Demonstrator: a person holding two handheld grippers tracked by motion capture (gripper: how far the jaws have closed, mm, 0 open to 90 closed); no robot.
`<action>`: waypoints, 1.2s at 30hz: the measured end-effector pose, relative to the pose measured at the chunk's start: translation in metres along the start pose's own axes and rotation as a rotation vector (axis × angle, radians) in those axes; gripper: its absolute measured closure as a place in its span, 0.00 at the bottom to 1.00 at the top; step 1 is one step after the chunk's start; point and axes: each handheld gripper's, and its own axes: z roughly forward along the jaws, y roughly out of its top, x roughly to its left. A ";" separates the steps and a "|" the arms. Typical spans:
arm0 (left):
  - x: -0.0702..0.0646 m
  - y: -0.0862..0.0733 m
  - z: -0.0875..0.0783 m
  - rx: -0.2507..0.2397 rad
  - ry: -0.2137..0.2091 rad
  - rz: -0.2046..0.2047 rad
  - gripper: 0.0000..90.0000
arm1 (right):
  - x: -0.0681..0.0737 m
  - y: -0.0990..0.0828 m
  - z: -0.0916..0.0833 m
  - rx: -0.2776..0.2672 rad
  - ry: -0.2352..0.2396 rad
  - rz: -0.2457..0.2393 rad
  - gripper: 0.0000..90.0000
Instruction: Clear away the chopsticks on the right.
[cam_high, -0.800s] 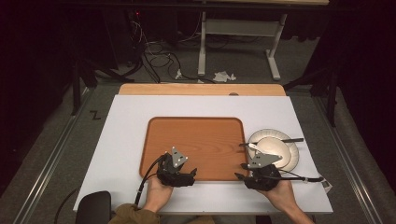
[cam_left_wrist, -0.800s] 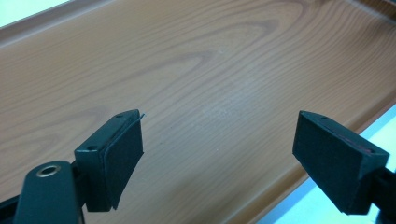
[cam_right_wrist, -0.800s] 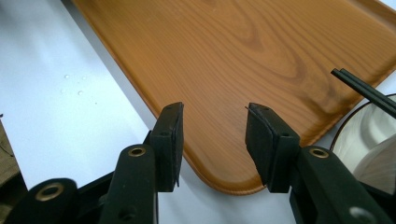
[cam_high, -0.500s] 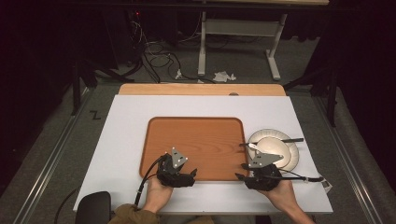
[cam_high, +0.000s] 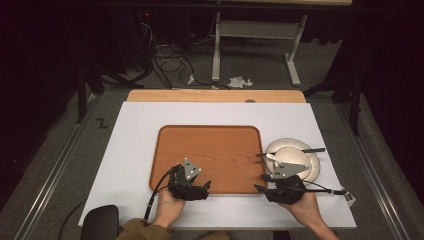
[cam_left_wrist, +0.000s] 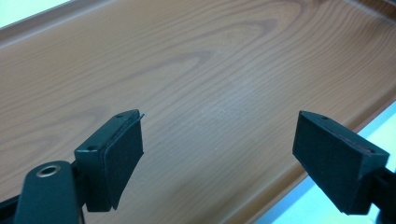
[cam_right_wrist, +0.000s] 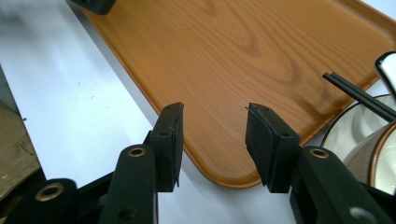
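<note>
A wood-grain tray (cam_high: 210, 150) lies bare in the middle of the white table. My left gripper (cam_high: 204, 186) rests at the tray's near edge, jaws open with nothing between them; the left gripper view shows it (cam_left_wrist: 219, 149) over the tray's bare board (cam_left_wrist: 196, 70). My right gripper (cam_high: 261, 183) sits by the tray's near right corner, open and holding nothing; the right gripper view has it (cam_right_wrist: 212, 126) straddling that rounded corner (cam_right_wrist: 224, 172). A white plate (cam_high: 312, 165) holding a small bowl (cam_high: 290, 155) stands right of the tray. Black chopsticks (cam_high: 310, 150) and a white spoon (cam_high: 271, 157) lie across it.
The white table top (cam_high: 135, 150) has a wooden strip (cam_high: 215, 96) along its far edge. Bowl rim (cam_right_wrist: 373, 154) and chopstick tips (cam_right_wrist: 359, 95) are close on the right in the right gripper view. A dark chair back (cam_high: 100, 222) is at the near left.
</note>
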 end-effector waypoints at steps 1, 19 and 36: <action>0.000 0.000 0.000 -0.001 0.000 0.001 0.18 | -0.001 0.000 -0.001 -0.003 0.000 -0.006 0.65; 0.000 0.000 -0.001 -0.003 0.000 0.002 0.18 | -0.013 0.000 -0.034 -0.088 -0.039 0.028 0.69; 0.002 0.000 -0.003 -0.029 0.013 -0.010 0.18 | -0.026 -0.002 -0.050 -0.116 -0.104 0.019 0.81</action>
